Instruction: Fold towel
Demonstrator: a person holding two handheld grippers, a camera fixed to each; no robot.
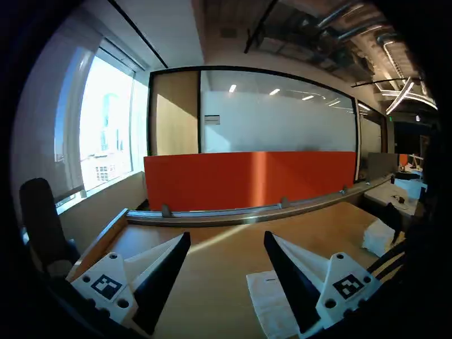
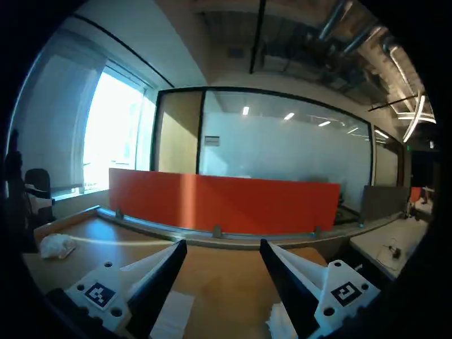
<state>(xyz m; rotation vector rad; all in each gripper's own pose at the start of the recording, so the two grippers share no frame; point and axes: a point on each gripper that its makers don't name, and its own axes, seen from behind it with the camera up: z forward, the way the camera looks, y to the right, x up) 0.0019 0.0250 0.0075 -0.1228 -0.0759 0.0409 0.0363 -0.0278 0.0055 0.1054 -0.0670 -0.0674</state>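
In the left gripper view, a flat white towel (image 1: pixel 270 299) lies on the wooden table (image 1: pixel 226 277), partly under the right finger. A second white towel (image 1: pixel 377 236) sits bunched near the table's right end. My left gripper (image 1: pixel 226 237) is open above the table with nothing between its fingers. In the right gripper view, a flat white towel (image 2: pixel 175 313) lies below the left finger. A crumpled white cloth (image 2: pixel 277 322) is beside the right finger, and another crumpled one (image 2: pixel 56 246) lies far left. My right gripper (image 2: pixel 222 243) is open and holds nothing.
An orange divider panel (image 1: pixel 248 178) stands along the table's far edge on a metal rail. A black office chair (image 1: pixel 39 226) is at the left by the window. A white desk (image 2: pixel 390 243) with small items adjoins on the right.
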